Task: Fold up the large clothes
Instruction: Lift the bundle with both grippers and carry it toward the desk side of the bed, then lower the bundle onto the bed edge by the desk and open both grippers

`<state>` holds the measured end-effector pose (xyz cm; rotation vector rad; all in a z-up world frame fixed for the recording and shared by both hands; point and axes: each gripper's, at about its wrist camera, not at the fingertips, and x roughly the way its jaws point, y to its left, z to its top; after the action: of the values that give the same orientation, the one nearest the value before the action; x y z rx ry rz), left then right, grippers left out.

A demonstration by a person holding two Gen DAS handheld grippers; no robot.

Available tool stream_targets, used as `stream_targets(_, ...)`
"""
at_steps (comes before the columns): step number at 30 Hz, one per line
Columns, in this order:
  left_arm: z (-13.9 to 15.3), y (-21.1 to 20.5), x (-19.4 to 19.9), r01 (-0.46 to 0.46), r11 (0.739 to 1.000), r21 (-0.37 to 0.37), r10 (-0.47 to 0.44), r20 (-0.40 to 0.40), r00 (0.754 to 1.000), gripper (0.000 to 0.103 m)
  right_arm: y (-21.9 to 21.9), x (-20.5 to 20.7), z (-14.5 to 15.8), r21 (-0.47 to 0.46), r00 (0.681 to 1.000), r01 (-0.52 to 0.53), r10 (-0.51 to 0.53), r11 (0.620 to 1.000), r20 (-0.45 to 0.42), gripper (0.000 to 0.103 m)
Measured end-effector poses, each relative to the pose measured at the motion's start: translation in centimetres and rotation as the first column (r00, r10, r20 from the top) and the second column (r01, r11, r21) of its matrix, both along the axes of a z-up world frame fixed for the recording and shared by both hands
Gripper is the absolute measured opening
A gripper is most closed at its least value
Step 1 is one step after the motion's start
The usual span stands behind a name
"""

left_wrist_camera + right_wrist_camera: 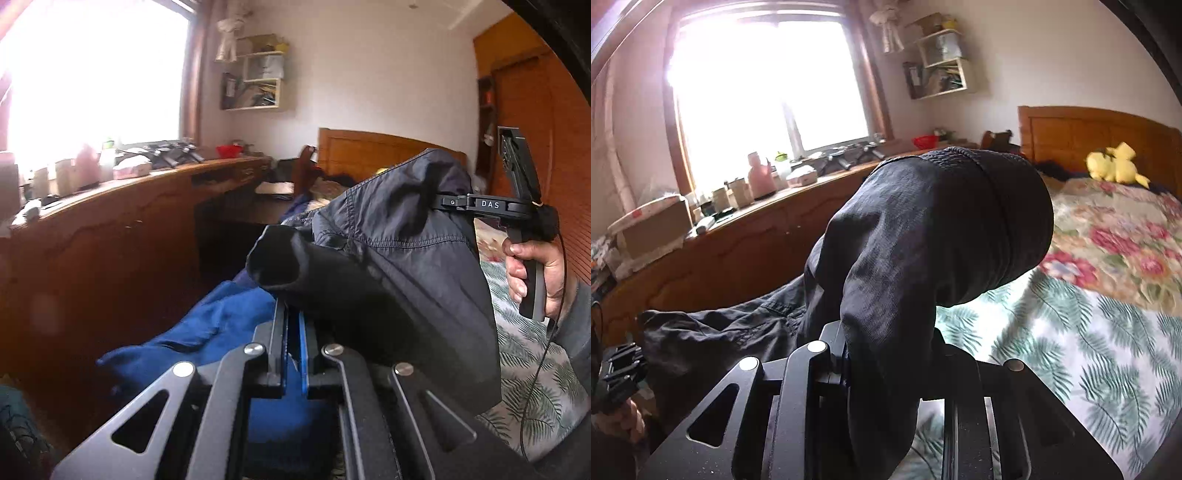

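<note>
A dark grey jacket hangs in the air, stretched between both grippers over the bed. In the left wrist view my left gripper is shut on one edge of it, its blue pads nearly touching below a rolled cuff. My right gripper clamps the jacket's far upper edge, with a hand on its handle. In the right wrist view the jacket bulges in a thick bunch out of my right gripper, hiding its fingertips. My left gripper shows at the far left edge, holding the other end.
A blue garment lies crumpled on the bed below the jacket. The bed has a palm-leaf sheet, a floral quilt and a yellow plush toy near the wooden headboard. A cluttered wooden counter runs under the window.
</note>
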<state>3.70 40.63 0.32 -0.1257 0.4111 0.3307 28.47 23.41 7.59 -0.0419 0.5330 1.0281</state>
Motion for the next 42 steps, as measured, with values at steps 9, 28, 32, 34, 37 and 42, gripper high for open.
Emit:
stream_targets(9, 1.5, 6.6, -3.9, -0.157, 0.987, 0.039, 0.156, 0.035, 0.987, 0.003, 9.2, -1.9, 1.8, 0.021, 0.996, -0.085, 0.085, 0.996, -0.011, 0.023)
stream_targets(28, -5.0, 10.5, -4.6, -0.313, 0.946, 0.083, 0.323, -0.164, 0.932, 0.004, 18.3, -2.9, -9.6, -0.339, 0.988, -0.12, 0.077, 0.933, -0.137, 0.046)
stream_targets(32, -5.5, 9.4, -6.0, -0.341, 0.937, 0.075, 0.349, -0.159, 0.923, 0.005, 15.4, -4.4, -8.8, -0.318, 0.99, -0.127, 0.099, 0.939, -0.102, 0.047)
stream_targets(34, -5.1, 8.5, -6.8, -0.351, 0.933, 0.079, 0.359, -0.144, 0.922, 0.005, 13.5, -5.8, -8.3, -0.299, 0.99, -0.136, 0.119, 0.945, -0.073, 0.047)
stream_targets(37, -4.1, 7.3, -7.6, -0.343, 0.935, 0.09, 0.352, -0.12, 0.928, 0.005, 11.6, -7.4, -7.6, -0.276, 0.987, -0.162, 0.153, 0.947, -0.055, 0.048)
stream_targets(42, -2.4, 4.2, -8.0, -0.292, 0.953, 0.079, 0.299, -0.093, 0.95, 0.006, 7.5, -9.9, -6.1, -0.227, 0.984, -0.179, 0.176, 0.957, -0.036, 0.049)
